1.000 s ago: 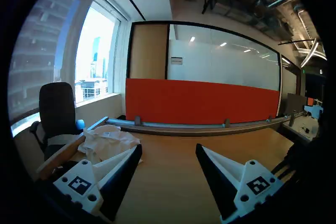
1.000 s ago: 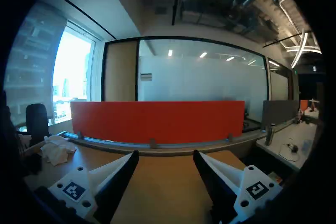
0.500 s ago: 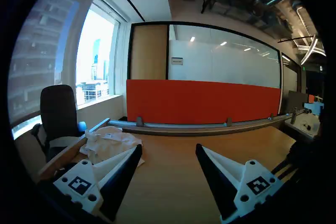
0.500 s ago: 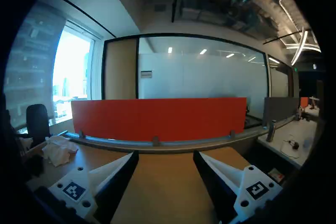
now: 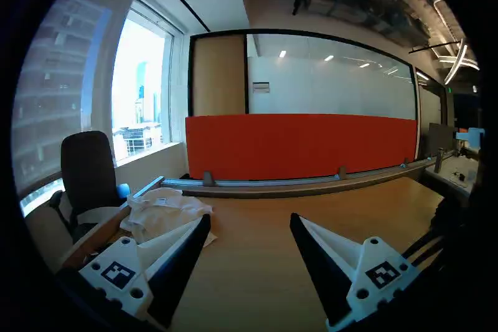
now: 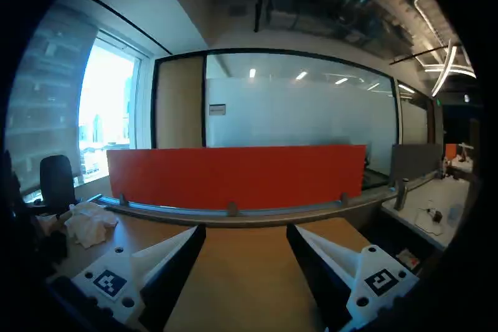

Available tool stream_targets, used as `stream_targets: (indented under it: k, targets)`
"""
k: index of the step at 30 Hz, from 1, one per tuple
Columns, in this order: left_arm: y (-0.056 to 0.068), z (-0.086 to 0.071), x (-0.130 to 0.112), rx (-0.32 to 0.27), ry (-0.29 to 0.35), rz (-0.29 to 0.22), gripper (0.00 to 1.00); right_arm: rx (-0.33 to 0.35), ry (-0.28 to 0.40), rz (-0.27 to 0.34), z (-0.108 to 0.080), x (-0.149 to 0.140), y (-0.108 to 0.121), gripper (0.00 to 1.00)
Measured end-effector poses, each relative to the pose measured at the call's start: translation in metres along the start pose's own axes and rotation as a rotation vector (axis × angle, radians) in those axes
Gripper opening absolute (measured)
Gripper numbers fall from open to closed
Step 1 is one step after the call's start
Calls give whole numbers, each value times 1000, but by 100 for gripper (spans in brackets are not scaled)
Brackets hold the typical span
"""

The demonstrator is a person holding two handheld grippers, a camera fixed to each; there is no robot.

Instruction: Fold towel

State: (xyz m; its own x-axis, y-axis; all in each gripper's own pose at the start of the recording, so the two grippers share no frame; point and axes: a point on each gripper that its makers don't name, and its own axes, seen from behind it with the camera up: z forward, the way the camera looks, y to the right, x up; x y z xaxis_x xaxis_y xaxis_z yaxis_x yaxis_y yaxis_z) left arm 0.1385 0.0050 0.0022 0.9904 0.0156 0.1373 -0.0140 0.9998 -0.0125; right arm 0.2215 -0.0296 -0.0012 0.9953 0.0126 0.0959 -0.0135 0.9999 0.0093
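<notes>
Both grippers open and empty over the desk.
My left gripper [image 5: 249,216] and right gripper [image 6: 244,227] have their white, wedge-shaped fingers spread wide, touching nothing. The towel [image 5: 163,210], cream and crumpled in a heap, lies at the left end of the smooth wooden desk [image 5: 255,282], near the orange divider [image 5: 299,145].

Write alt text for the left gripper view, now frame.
A crumpled pale towel lies at the left of a wooden desk, just beyond the open, empty left gripper. An orange divider runs along the desk's far edge; a black chair stands by the window at left.
</notes>
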Motion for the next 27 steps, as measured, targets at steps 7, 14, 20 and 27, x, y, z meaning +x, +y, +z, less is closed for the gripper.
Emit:
stream_targets:
  k: [7,14,20,27]
  targets:
    - [3,0,-10,7,21,4,95,9,-1,-7,-6,4,-8,100]
    - [3,-4,-31,3,40,7,95,20,4,2,-9,2,-16,100]
    - [3,-5,-54,0,60,10,95,29,12,5,-11,-9,-22,100]
    - [6,0,-81,-8,91,-2,95,27,15,-4,-12,-31,-25,100]
